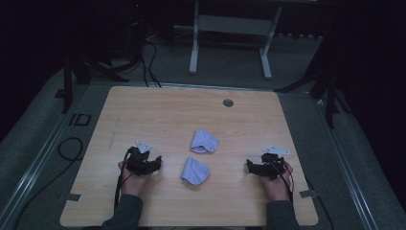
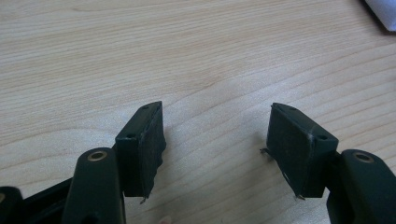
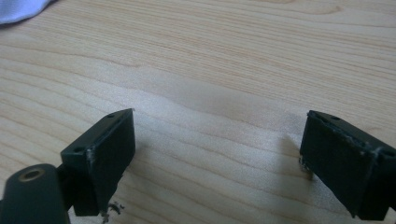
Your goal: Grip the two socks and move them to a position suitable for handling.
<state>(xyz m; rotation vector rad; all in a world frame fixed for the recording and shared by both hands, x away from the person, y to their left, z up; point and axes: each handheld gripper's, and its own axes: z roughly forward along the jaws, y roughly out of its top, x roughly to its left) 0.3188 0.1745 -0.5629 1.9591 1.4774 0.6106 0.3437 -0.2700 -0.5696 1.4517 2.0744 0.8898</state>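
The left gripper [image 2: 215,140] has its fingers [image 2: 142,149] spread wide over bare wood, nothing between them; the right gripper [image 3: 217,163] is the same, its fingers [image 3: 105,158] well apart with only grain under the gap. Both pairs sit low, close to the tabletop [image 1: 158,110], though whether the tips actually touch it is hard to say.

From up close, the cloth is nearly cut off: the left gripper view catches only a pale corner of a cloth piece [image 2: 383,11] at its top right edge, and the right gripper view only a bluish-white scrap [image 3: 21,11] at its top left. Which piece each scrap belongs to cannot be told from those views.

The high view sorts it out. Two crumpled light-blue cloths lie in the middle of the tabletop, the nearer cloth [image 1: 195,171] between the two grippers and the farther cloth [image 1: 204,142] just beyond it, the two close but apart. There the left gripper [image 1: 143,163] and the right gripper [image 1: 263,166] show as dark shapes, each well to the side of the cloths, their fingers too small and dim to read. The room beyond the tabletop is dark.
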